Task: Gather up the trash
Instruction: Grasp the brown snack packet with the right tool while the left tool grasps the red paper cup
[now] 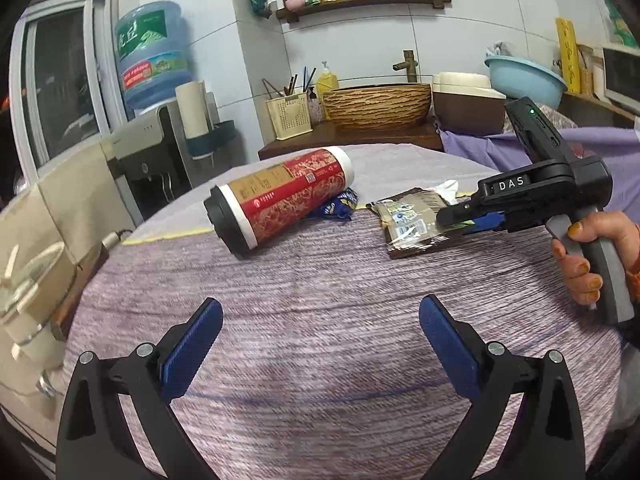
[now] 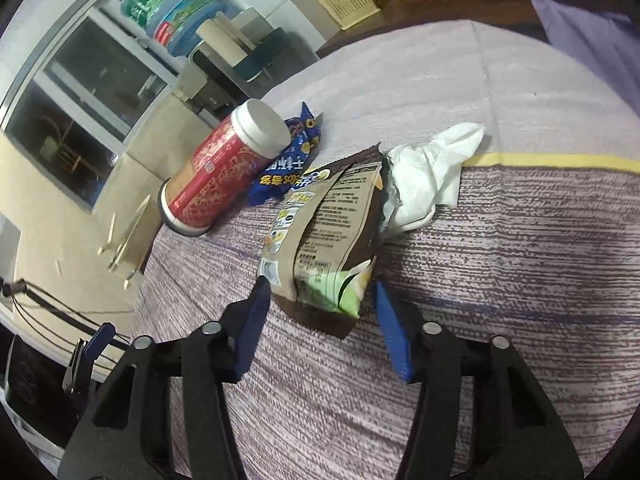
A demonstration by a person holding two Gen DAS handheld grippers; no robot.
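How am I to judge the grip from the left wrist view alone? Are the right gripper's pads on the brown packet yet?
Observer: Not visibly. In the right wrist view the right gripper straddles the brown packet's near end, and a gap shows beside one pad.
Operator: Anything against the packet's far end?
Observer: A crumpled white tissue lies right against it.
Operator: And the blue wrapper?
Observer: The blue wrapper lies flat between the red canister and the packet, yellow lettering up.

Each hand-held gripper [image 1: 320, 322] has black triangular arms, silver screws and blue ribbed pads [image 1: 444, 328]. The right hand-held gripper [image 1: 456, 218] reads "DAS", grey handle, green light; orange-painted nails.
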